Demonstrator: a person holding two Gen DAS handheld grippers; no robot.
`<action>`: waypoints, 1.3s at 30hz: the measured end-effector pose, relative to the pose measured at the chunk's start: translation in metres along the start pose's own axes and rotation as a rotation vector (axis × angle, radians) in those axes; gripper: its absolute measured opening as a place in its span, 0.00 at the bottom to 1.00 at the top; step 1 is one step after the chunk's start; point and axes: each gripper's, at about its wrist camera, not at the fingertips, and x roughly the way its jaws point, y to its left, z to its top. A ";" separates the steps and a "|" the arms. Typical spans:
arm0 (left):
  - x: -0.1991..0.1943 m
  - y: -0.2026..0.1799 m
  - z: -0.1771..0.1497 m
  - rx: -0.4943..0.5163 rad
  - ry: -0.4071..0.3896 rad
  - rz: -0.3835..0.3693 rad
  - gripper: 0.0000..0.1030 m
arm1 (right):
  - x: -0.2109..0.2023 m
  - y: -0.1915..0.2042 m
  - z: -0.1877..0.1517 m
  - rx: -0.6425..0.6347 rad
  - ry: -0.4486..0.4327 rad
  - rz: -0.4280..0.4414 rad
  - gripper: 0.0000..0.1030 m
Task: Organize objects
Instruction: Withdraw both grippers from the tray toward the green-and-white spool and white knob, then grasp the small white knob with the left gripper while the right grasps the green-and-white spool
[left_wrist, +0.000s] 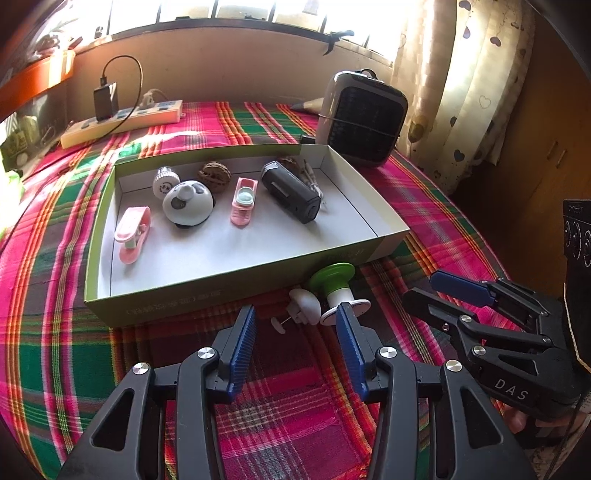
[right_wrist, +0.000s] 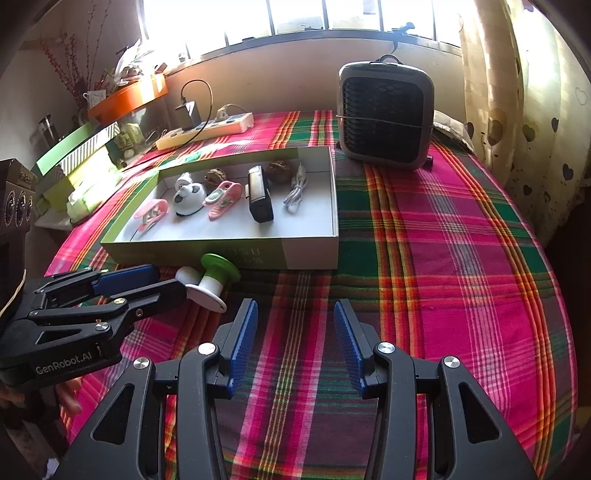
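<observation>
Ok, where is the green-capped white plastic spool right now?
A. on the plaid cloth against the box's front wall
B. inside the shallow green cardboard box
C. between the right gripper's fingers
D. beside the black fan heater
A: the green-capped white spool lies on the plaid cloth, outside the shallow green cardboard box, against its front wall.

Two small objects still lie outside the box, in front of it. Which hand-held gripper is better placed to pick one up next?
Left. The left hand-held gripper is open just before the white piece and green-topped spool. The right hand-held gripper faces bare cloth beside them.
</observation>
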 end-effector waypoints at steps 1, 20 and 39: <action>-0.001 0.002 0.001 -0.009 -0.007 0.001 0.42 | 0.000 0.000 0.000 0.000 0.001 0.000 0.43; 0.020 0.000 0.007 0.018 0.049 0.028 0.42 | 0.004 -0.001 0.000 0.002 0.009 0.001 0.43; 0.016 0.002 0.003 0.015 0.039 0.069 0.29 | 0.002 0.007 0.002 -0.014 0.012 -0.001 0.43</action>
